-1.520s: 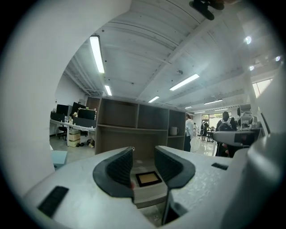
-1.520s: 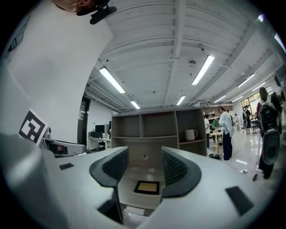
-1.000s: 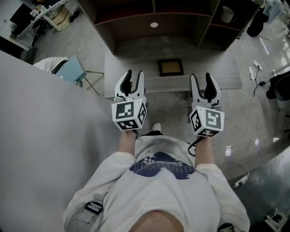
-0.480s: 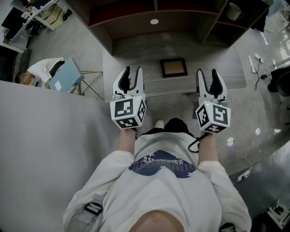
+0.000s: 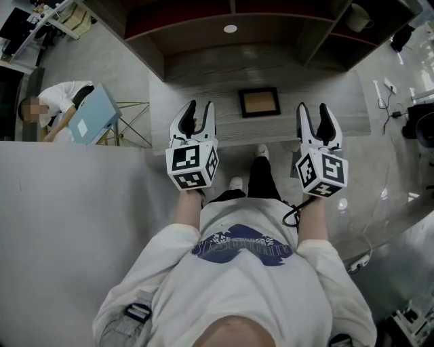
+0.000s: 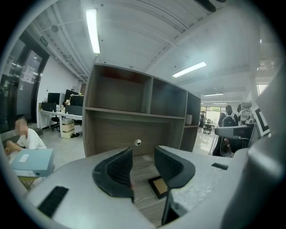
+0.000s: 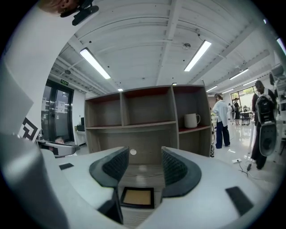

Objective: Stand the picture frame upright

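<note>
A dark picture frame (image 5: 259,102) with a tan inset lies flat on the grey wood desk (image 5: 352,108), near its front edge. The frame (image 6: 158,185) also shows low between the jaws in the left gripper view, and the frame (image 7: 137,197) likewise in the right gripper view. My left gripper (image 5: 196,116) is held open at the desk's front edge, left of the frame, with nothing in it. My right gripper (image 5: 316,118) is open and empty to the frame's right. Neither touches the frame.
A wooden shelf unit (image 5: 230,17) stands at the back of the desk, with a white mug (image 7: 192,120) on its right shelf and a small white disc (image 5: 230,28) on its back panel. A seated person (image 5: 51,108) with a blue box is at the left; people stand at the right.
The view has shifted closer to the desk; both grippers stay open in front of it. The person's leg has stepped forward between the arms.
</note>
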